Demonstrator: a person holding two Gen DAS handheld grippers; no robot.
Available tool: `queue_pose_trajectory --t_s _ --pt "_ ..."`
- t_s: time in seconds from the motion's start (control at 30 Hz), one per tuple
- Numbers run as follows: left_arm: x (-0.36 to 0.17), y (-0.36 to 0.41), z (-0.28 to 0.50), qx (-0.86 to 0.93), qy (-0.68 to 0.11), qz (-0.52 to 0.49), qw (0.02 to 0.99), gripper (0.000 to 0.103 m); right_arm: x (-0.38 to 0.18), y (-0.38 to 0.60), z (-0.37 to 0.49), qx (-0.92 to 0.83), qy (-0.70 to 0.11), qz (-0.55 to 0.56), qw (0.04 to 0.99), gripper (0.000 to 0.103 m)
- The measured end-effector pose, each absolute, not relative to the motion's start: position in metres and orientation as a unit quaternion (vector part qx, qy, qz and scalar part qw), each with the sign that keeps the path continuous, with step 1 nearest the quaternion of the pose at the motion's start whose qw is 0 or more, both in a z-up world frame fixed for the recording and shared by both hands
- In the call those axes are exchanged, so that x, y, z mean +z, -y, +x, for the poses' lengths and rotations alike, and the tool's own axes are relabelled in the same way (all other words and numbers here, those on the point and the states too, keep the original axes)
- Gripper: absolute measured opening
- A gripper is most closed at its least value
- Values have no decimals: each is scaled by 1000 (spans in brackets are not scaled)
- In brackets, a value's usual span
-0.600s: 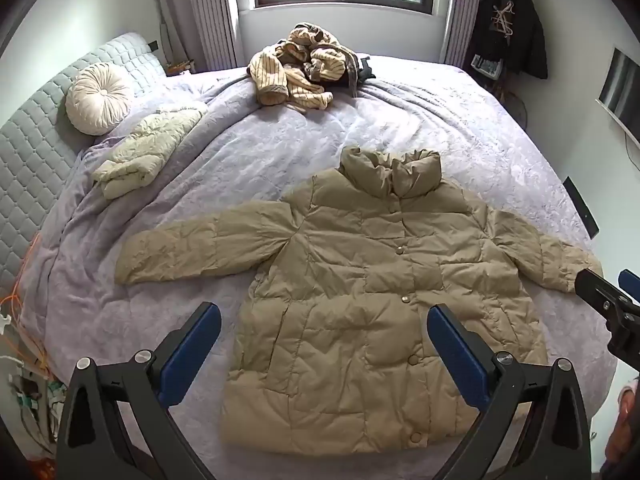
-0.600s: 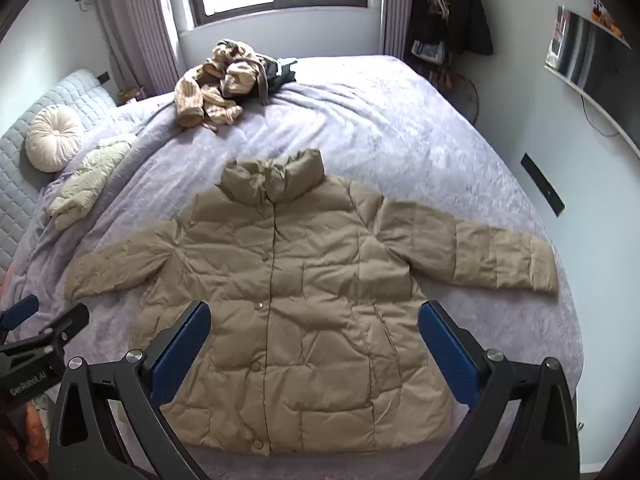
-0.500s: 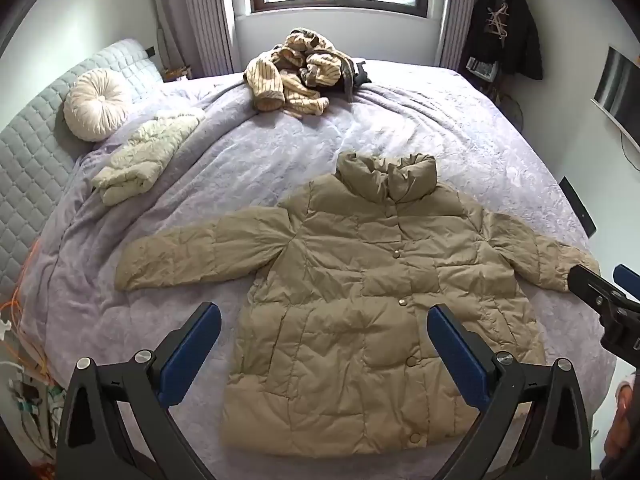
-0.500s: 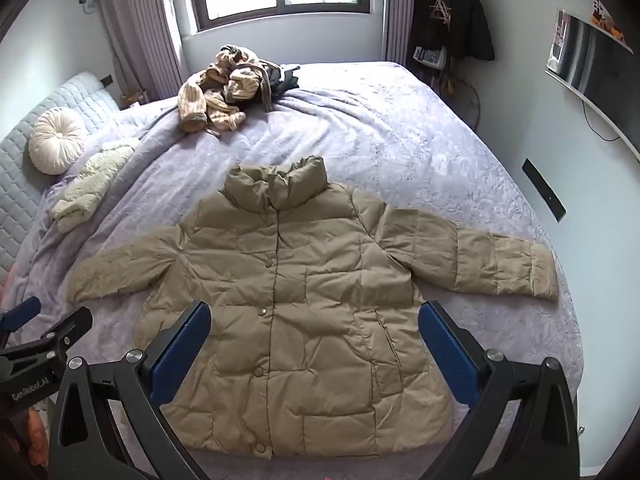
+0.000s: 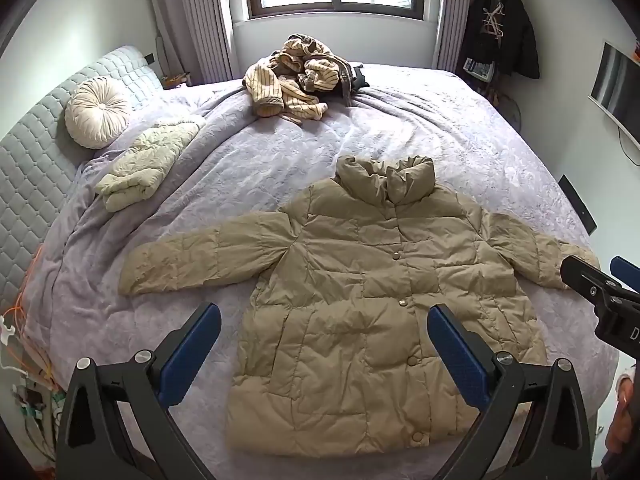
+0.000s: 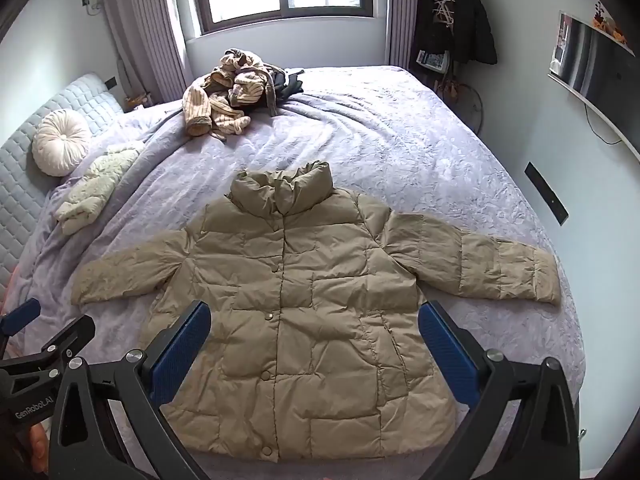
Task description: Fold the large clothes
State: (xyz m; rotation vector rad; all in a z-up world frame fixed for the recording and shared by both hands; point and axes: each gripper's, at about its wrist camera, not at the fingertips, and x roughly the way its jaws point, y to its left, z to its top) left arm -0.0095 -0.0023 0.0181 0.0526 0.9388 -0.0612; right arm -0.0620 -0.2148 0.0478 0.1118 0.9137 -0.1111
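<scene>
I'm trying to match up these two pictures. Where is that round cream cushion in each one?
Left wrist view: the cushion is at upper left, leaning on the grey headboard.
Right wrist view: the cushion is at the left edge, about a third of the way down, against the same headboard.
Shared landmark: the tan jacket spread flat on the bed, filling the middle of both views.

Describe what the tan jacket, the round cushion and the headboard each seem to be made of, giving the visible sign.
Tan jacket: probably a thin, faintly shiny synthetic shell with puffy fill; stitched panels bulge and crinkle.
Round cushion: likely cream velvet or similar; soft pleats meet at a centre button.
Headboard: grey padded fabric, matte, quilted in a diamond pattern.
</scene>
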Motion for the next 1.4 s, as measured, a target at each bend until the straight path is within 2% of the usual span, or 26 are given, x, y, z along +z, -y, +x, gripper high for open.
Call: queue_pose_trajectory --t_s 1.4 --pt "17 -6 -8 -27 -455 24 890 103 46 214 -57 -53 -445 56 892 103"
